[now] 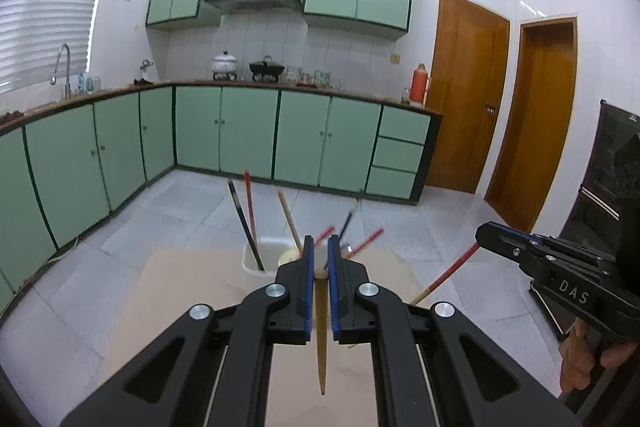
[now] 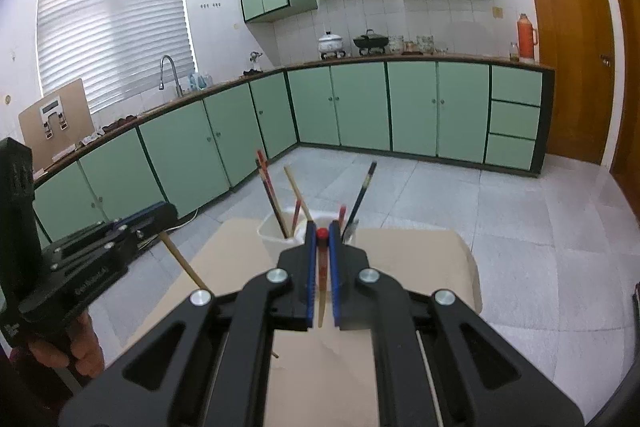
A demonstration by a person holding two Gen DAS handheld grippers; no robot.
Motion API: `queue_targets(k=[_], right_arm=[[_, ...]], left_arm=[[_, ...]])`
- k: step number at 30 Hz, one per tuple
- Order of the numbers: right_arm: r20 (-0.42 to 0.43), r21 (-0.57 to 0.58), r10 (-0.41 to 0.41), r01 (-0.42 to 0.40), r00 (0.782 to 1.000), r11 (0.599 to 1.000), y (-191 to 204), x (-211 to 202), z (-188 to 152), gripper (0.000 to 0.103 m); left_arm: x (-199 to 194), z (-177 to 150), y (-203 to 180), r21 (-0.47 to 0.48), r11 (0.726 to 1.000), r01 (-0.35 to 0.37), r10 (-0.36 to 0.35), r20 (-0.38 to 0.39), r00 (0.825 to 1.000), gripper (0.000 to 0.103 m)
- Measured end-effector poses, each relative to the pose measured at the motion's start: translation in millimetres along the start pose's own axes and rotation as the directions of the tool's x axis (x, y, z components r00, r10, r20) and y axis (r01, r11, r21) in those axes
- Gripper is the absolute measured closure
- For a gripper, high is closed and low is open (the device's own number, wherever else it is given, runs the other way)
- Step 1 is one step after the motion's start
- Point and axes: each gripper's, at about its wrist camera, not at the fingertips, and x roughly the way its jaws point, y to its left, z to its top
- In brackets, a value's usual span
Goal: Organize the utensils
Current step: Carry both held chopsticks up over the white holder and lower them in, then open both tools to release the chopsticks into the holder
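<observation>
A white holder (image 1: 254, 259) (image 2: 270, 229) stands at the far edge of a tan table, with several chopsticks leaning out of it. My left gripper (image 1: 319, 247) is shut on a plain wooden chopstick (image 1: 321, 331) whose tip points back toward the camera. My right gripper (image 2: 321, 233) is shut on a red-ended chopstick (image 2: 322, 269), close behind the holder. In the left wrist view the right gripper (image 1: 486, 233) holds that red chopstick (image 1: 448, 273). In the right wrist view the left gripper (image 2: 162, 213) holds the wooden chopstick (image 2: 182, 259).
The tan table (image 1: 192, 291) (image 2: 420, 259) stands on a grey tiled floor (image 2: 520, 211). Green cabinets (image 1: 248, 131) line the far walls. A black appliance (image 1: 608, 195) stands at the right. A person's hands grip both tools.
</observation>
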Motion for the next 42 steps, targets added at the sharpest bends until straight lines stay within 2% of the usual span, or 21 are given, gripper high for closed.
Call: queue_targets(k=[5, 12, 21, 28, 34, 42], right_arm=[[0.038, -0.012, 0.021, -0.02, 0.999, 1.0, 0.9, 3.2, 29.6, 0.098], [0.095, -0.031, 0.011, -0.008, 0.995, 0.999, 0.4, 16.4, 66.8, 0.098], [0.117, -0.051, -0.012, 0.018, 0.993, 0.999, -9.4, 53.8, 97.2, 0.098], [0.093, -0.039, -0.008, 0.012, 0.996, 0.999, -21.4, 98.1, 99.6, 0.098], [0.032, -0.048, -0.011, 0.013, 0.999, 0.999, -21.9, 138.3, 80.0, 0.098], [-0.061, -0.044, 0.001, -0.004, 0.998, 0.999, -18.5, 174.9, 52.2, 0.098]], left_arm=[[-1.7, 31.5, 10.9, -0.001, 1.0, -0.016, 0.016, 0.059, 0.998, 0.096], [6.9, 79.3, 25.7, -0.011, 0.999, -0.039, 0.04, 0.146, 0.989, 0.096], [50.9, 129.6, 34.8, 0.0, 0.998, -0.069, 0.067, 0.212, 0.975, 0.096], [97.9, 126.1, 41.4, 0.011, 0.995, -0.098, 0.094, 0.206, 0.974, 0.096], [142.8, 104.5, 53.8, -0.006, 0.994, -0.113, 0.113, 0.133, 0.985, 0.096], [179.7, 70.5, 66.6, 0.01, 0.992, -0.126, 0.125, 0.047, 0.991, 0.096]])
